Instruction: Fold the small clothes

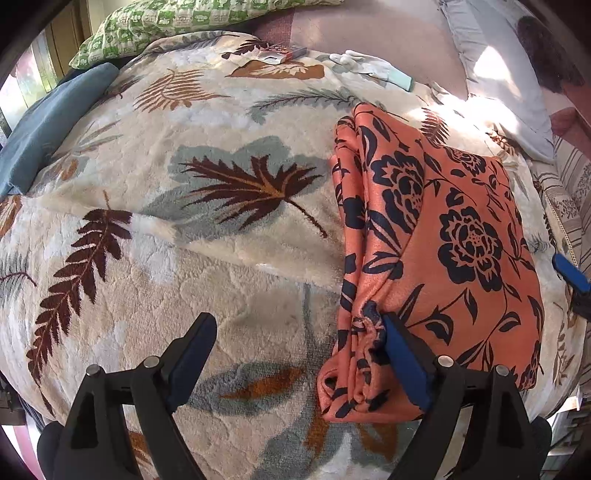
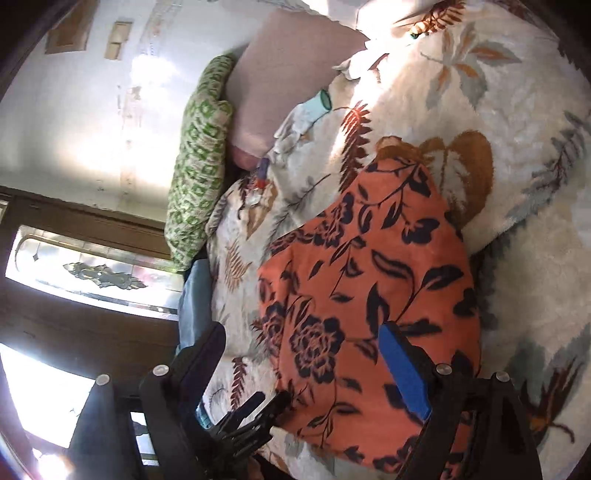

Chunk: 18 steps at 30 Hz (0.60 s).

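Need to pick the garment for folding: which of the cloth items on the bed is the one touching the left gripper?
The orange cloth with dark flowers; the left gripper's right finger presses its bunched edge. The blue cloth and green pillow lie far off.

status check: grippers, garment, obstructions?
Left gripper open, right gripper open. Orange floral garment folded on leaf blanket. Nothing blocking.

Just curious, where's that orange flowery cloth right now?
The orange floral cloth lies folded on the leaf-print blanket, right of centre in the left wrist view, against the open left claw's right finger.
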Each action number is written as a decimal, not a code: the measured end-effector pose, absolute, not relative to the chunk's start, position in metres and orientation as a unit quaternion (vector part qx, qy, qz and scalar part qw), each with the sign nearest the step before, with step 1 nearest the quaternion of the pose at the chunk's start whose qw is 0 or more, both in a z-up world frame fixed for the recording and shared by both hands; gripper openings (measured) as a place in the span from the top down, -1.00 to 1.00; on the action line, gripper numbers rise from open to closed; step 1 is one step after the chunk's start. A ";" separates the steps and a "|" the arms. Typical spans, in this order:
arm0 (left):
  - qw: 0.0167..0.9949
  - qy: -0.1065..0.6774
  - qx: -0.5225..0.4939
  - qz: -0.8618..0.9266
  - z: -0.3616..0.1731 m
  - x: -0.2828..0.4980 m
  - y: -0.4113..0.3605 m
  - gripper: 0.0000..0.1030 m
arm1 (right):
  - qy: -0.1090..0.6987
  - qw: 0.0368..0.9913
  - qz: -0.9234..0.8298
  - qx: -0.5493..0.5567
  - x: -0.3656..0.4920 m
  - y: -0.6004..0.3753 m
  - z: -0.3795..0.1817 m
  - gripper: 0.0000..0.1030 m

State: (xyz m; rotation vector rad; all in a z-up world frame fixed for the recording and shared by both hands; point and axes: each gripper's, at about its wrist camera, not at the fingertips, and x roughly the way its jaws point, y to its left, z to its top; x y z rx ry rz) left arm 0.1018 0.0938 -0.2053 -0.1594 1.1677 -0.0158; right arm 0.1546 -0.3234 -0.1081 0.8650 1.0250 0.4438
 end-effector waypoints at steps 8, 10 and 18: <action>0.848 0.525 -0.069 -0.005 -0.170 0.071 0.103 -0.75 | 0.499 0.759 0.178 0.379 0.123 -0.314 -0.125 -0.69; 0.849 0.523 -0.078 -0.002 -0.168 0.063 0.110 -0.75 | 0.485 0.773 0.190 0.362 0.113 -0.308 -0.105 -0.69; 0.841 0.537 -0.070 0.001 -0.172 0.039 0.116 -0.75 | 0.524 0.760 0.157 0.351 0.080 -0.306 -0.155 -0.69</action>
